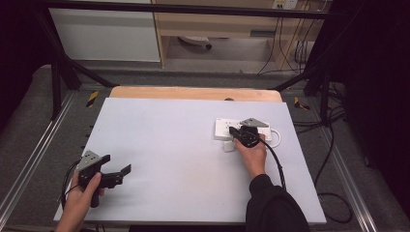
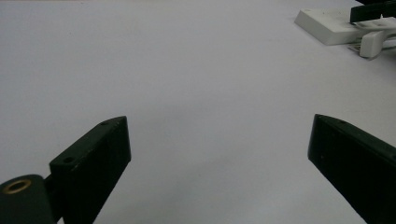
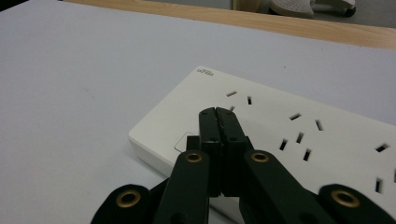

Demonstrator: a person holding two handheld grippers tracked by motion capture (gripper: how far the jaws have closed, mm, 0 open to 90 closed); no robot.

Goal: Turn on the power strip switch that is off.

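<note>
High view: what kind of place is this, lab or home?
Probably a lab recording station: a black metal frame surrounds the white-topped table, loose cables trail on the carpet, and the work is a white power strip.

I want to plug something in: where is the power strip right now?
In the high view the power strip lies on the right of the table, toward the far edge, under the closed right gripper.

Power strip (image 1: 227,128) blocks far right, left open
</note>
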